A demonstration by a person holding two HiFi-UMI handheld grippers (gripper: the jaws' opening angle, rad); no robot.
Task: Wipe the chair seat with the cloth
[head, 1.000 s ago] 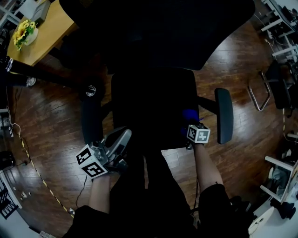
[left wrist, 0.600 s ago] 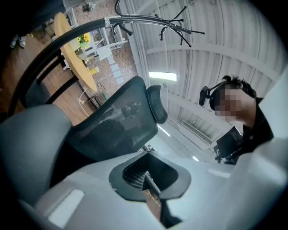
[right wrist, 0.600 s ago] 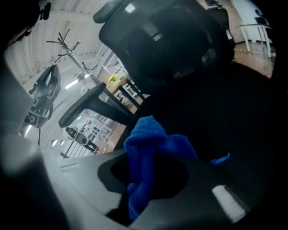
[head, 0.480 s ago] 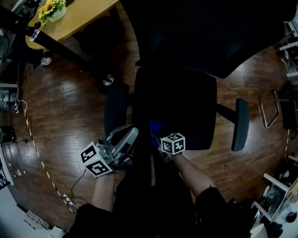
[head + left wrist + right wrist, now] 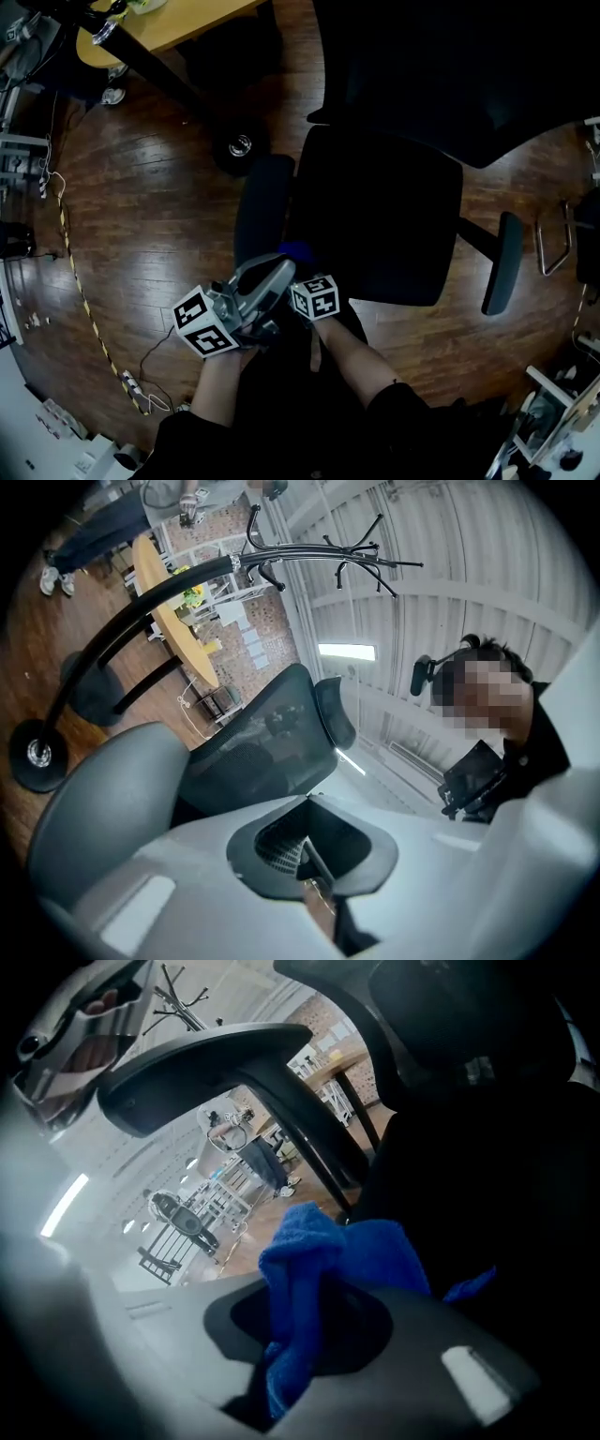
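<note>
Clamping one blue cloth, right tool by seat; left tool closed.

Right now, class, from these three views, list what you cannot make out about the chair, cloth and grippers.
1. Head view: the chair seat is too dark to show dirt or wiped patches.
2. Head view: the right gripper hides most of the cloth.
3. Right gripper view: the cloth covers the jaw tips; whether it touches the seat cannot be told.
4. Left gripper view: the left gripper aims upward; the cloth is out of frame.
</note>
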